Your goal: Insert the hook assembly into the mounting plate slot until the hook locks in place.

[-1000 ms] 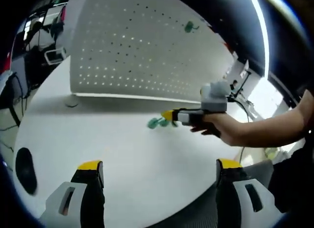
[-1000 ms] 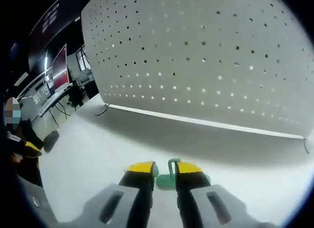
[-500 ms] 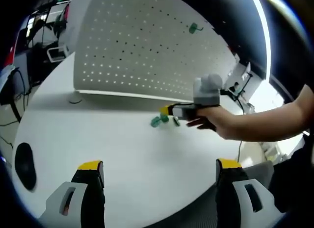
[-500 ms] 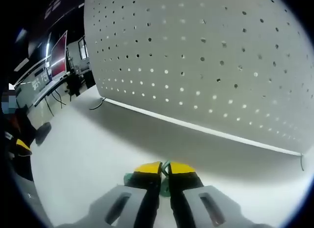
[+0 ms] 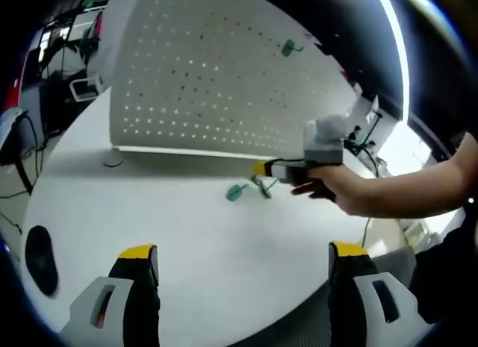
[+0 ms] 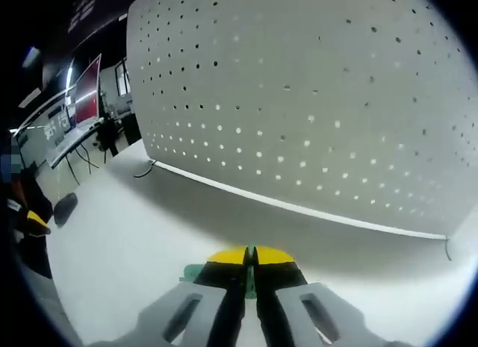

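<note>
A white perforated mounting plate [image 5: 209, 71] [image 6: 314, 93] stands upright at the back of the white table [image 5: 187, 242]. One green hook [image 5: 288, 47] hangs high on it. In the left gripper view my right gripper [image 5: 261, 169] reaches in from the right, low over the table in front of the plate. It is shut on a green hook assembly [image 5: 261, 186], and a green piece [image 5: 237, 191] rests on the table just left of it. In the right gripper view my right gripper [image 6: 251, 254] is shut, with green [image 6: 193, 272] showing beside the jaws. My left gripper [image 5: 243, 251] stands open near the table's front edge.
A black round object [image 5: 37, 257] [image 6: 66, 207] lies on the table's left side. A person's forearm [image 5: 396, 198] crosses in from the right. Desks with monitors [image 6: 82, 93] stand beyond the table's left end. The table's curved front edge [image 5: 246, 328] runs between my left jaws.
My right gripper's jaws have gone from slightly apart around the green hook to fully shut on it. It has drawn slightly right, away from the green piece on the table. The left gripper stays still.
</note>
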Motion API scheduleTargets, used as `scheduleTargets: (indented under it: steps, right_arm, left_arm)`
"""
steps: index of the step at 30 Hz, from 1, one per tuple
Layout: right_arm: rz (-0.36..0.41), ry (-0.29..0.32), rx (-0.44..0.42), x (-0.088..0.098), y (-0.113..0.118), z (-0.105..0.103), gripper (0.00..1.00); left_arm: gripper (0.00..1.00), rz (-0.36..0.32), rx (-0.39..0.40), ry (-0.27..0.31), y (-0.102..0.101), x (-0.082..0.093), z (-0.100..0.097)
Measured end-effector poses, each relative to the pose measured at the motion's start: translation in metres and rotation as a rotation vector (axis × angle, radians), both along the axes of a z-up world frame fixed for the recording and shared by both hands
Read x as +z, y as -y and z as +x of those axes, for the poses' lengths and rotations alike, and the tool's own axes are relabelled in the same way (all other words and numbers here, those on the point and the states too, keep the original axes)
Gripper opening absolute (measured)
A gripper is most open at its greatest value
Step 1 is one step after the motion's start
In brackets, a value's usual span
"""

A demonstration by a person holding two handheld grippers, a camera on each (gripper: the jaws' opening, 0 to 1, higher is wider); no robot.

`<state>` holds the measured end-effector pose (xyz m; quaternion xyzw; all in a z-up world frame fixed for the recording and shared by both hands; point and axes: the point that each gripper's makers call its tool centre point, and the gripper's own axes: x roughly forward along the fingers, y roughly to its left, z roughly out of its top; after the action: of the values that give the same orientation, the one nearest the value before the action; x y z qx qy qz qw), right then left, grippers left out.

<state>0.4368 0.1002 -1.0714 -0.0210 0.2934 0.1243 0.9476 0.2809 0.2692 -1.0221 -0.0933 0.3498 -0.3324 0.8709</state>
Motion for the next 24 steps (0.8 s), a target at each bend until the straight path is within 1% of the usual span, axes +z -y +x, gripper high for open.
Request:
scheduleTargets:
  steps: [3, 6, 8, 9, 10, 13, 15, 17, 21, 22, 23, 24]
  right_arm:
    - [0.012, 0.020, -0.006, 0.012, 0.001, 0.000, 0.00]
    - [0.042, 0.061, -0.033, 0.032, 0.006, -0.002, 0.00]
    - [0.058, 0.082, -0.034, 0.042, 0.006, -0.003, 0.00]
    - [0.079, 0.090, -0.033, 0.049, 0.005, -0.005, 0.00]
    - [0.115, 0.102, -0.038, 0.057, 0.002, -0.007, 0.00]
    - [0.152, 0.111, -0.041, 0.072, 0.000, -0.017, 0.00]
    - [0.184, 0.117, -0.045, 0.083, -0.004, -0.025, 0.00]
    - [0.237, 0.133, -0.040, 0.095, -0.012, -0.031, 0.00]
    - [0.302, 0.150, -0.010, 0.112, -0.025, -0.043, 0.00]
    - [0.348, 0.162, -0.004, 0.120, -0.031, -0.047, 0.00]
    - [0.388, 0.177, 0.000, 0.128, -0.035, -0.051, 0.00]
    - [0.434, 0.233, 0.013, 0.144, -0.040, -0.054, 0.00]
  left_arm:
    - [0.96, 0.000, -0.001, 0.018, 0.002, 0.006, 0.003]
    - [0.95, -0.004, -0.006, 0.037, 0.005, 0.013, 0.006]
    - [0.94, -0.002, -0.010, 0.047, 0.007, 0.017, 0.008]
    - [0.94, -0.001, -0.011, 0.050, 0.007, 0.018, 0.009]
    - [0.94, 0.000, -0.010, 0.053, 0.008, 0.019, 0.009]
    - [0.93, -0.007, -0.019, 0.062, 0.011, 0.024, 0.010]
    - [0.93, -0.028, -0.015, 0.067, 0.013, 0.030, 0.012]
    - [0.92, -0.039, -0.007, 0.073, 0.015, 0.035, 0.015]
    - [0.91, -0.034, -0.013, 0.086, 0.020, 0.041, 0.018]
    - [0.90, -0.032, -0.014, 0.087, 0.022, 0.042, 0.019]
    - [0.89, -0.031, -0.015, 0.087, 0.023, 0.043, 0.020]
    - [0.87, -0.028, -0.013, 0.082, 0.024, 0.044, 0.021]
